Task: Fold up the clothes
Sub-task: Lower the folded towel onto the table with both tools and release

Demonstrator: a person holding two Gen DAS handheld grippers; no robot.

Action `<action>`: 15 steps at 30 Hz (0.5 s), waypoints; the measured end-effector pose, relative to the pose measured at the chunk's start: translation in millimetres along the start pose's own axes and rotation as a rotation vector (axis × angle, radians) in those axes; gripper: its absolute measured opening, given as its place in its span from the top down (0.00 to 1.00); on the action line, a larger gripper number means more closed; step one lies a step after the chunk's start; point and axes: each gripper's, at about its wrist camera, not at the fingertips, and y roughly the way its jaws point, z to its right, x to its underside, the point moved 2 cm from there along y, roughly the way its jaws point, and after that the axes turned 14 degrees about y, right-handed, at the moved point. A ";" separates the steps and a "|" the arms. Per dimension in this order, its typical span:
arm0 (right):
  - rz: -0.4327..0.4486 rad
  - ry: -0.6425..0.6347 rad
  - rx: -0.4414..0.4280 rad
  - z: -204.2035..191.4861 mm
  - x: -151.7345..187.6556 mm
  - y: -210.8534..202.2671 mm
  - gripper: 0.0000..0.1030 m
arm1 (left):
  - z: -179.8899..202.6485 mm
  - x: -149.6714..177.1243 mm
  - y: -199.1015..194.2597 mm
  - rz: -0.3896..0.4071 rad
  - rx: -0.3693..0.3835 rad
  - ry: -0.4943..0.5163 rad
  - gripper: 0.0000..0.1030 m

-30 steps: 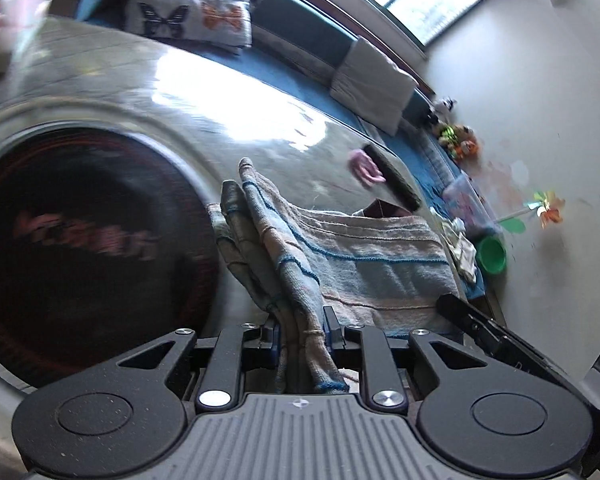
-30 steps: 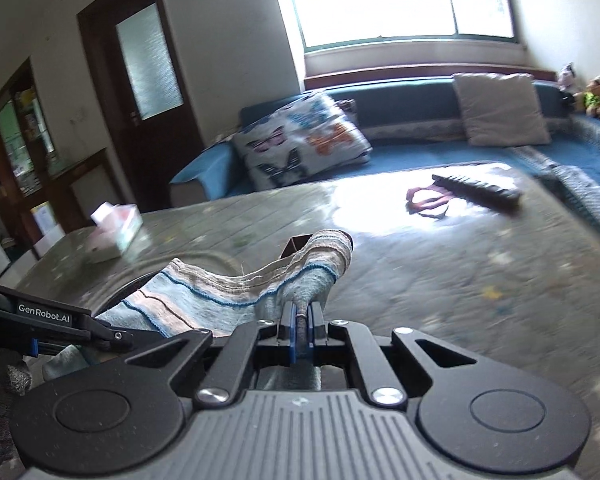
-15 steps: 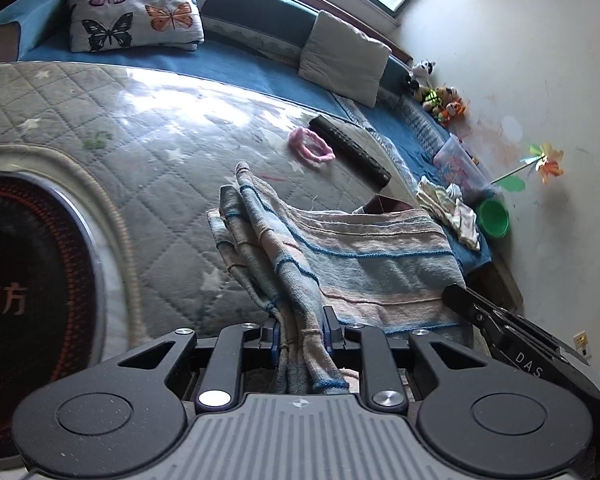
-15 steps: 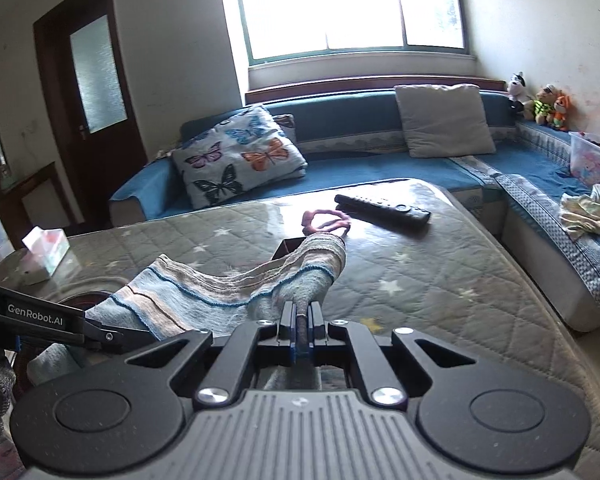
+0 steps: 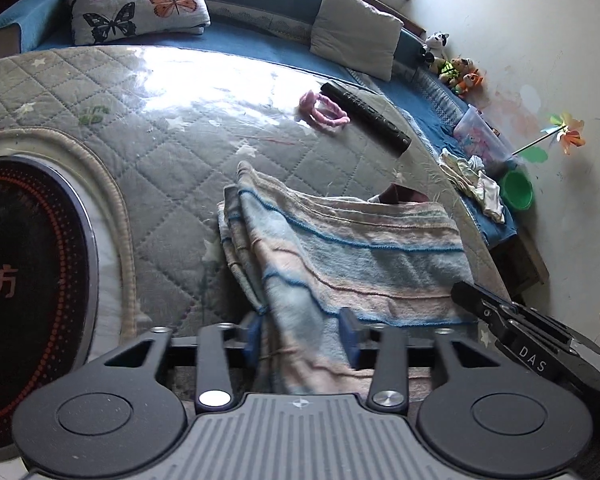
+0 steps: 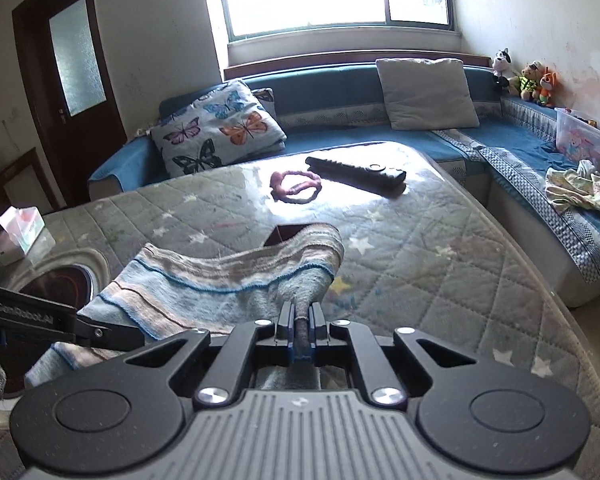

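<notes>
Quilted table [image 5: 172, 168], striped cloth [image 5: 340, 248], remote [image 5: 364, 116]

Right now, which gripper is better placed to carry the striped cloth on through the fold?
Right. The right gripper is clamped on the striped cloth; the left gripper has just been opening, the cloth loose between its jaws.

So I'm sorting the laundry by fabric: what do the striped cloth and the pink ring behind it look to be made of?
The striped cloth looks like soft woven or knitted cotton, matt and fuzzy, with raised blue thread lines and a limp drape. The pink ring looks like a fabric-covered elastic band, matt and crinkled along its length; its fibre cannot be told.
</notes>
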 end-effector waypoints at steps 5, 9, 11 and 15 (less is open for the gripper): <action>0.002 0.008 0.013 5.2 5.9 -3.4 0.88 | 0.8 2.0 -5.5 0.012 -0.032 0.014 0.43; 0.003 0.010 0.007 6.6 12.1 -10.1 0.85 | 3.1 7.6 -12.6 0.027 -0.064 0.037 0.34; 0.002 0.011 0.003 6.3 16.4 -14.5 0.77 | 3.8 11.4 -16.6 0.034 -0.076 0.046 0.32; -0.003 0.019 -0.009 6.2 27.0 -22.6 0.69 | 5.9 21.1 -23.6 0.042 -0.099 0.062 0.26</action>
